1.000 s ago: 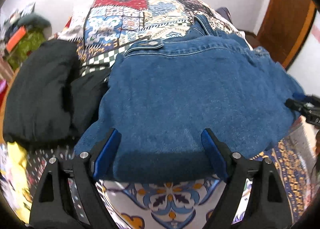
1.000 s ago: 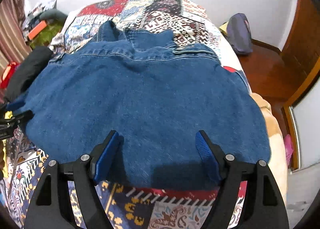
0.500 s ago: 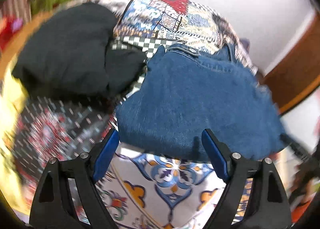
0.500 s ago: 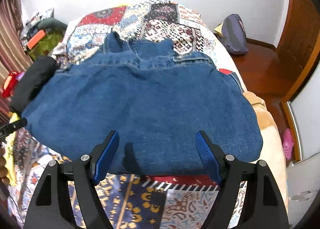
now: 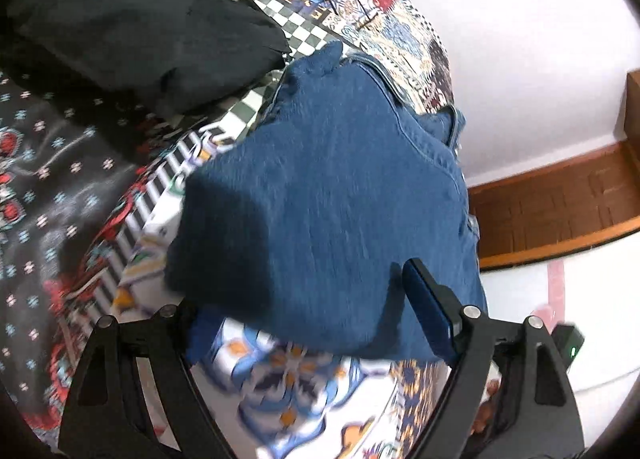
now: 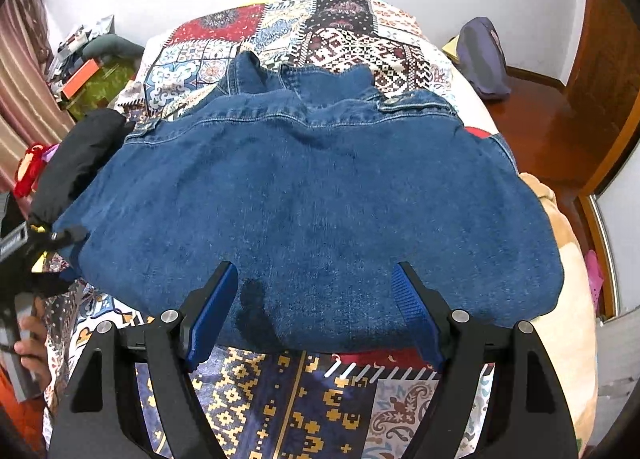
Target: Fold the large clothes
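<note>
Denim jacket [image 6: 312, 199], one folded blue garment, lies spread across the middle of the right wrist view on the patchwork bedspread [image 6: 344, 35], its collar toward the top of the frame. The left wrist view is tilted and motion-blurred, so the jacket's seams and the bedspread's pattern smear there. One black garment [image 5: 132, 15] is heaped in that view's upper left, just beside the jacket; its top is cut off by the frame edge. A dark bag [image 6: 482, 59] sits on the wooden floor at upper right. Left gripper [image 5: 304, 307] and right gripper [image 6: 316, 307] both hang over the jacket's near edge, jaws wide apart, holding nothing.
</note>
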`<state>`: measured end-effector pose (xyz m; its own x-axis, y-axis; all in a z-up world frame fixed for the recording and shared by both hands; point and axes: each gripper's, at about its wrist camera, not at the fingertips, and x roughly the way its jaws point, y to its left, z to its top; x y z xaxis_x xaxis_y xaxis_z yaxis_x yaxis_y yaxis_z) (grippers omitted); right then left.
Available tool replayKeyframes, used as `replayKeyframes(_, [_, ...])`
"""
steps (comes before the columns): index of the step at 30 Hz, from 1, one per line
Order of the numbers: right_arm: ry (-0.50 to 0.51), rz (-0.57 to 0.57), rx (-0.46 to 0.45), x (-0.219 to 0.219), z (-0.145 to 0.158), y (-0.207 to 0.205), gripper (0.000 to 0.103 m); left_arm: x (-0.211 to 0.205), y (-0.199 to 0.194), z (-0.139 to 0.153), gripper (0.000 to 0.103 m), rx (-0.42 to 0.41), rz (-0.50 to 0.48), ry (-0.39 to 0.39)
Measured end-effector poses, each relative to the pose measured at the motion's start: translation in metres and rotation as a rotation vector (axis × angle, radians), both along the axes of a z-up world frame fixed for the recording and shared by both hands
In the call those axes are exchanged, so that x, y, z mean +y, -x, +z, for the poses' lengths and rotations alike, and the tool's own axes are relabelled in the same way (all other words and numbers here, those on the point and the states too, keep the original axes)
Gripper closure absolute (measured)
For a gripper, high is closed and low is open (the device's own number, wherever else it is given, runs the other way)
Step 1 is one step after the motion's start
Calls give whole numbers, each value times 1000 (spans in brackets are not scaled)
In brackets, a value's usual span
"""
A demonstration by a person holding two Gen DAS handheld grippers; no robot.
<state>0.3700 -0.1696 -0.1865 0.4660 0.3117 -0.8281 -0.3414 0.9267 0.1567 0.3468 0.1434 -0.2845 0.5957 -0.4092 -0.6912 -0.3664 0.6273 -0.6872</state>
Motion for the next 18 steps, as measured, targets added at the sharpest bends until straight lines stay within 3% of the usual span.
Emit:
replayKeyframes(3, [5,-4,5,1,-2,-1,27,-7,-14,4,24,9,30,-59])
replayKeyframes(6, [9,-7,6,1,0,-1,27,-6,-18,7,46,40,105,-113])
replayKeyframes(8, [14,-12,7,1,2,-1,27,-3,-13,10,54,39,164,-100])
replayKeyframes(10, [16,-15,4,1,4,0,27,-2,-11,19,71,18,209,-104])
replayKeyframes(14, [13,-25,0,0,14,3,27,-12,-17,53,80,-48,190,-159])
replayKeyframes(18, [-3,-30,-15,4,31,3,27,-25,-27,107,82,-170,115,-235])
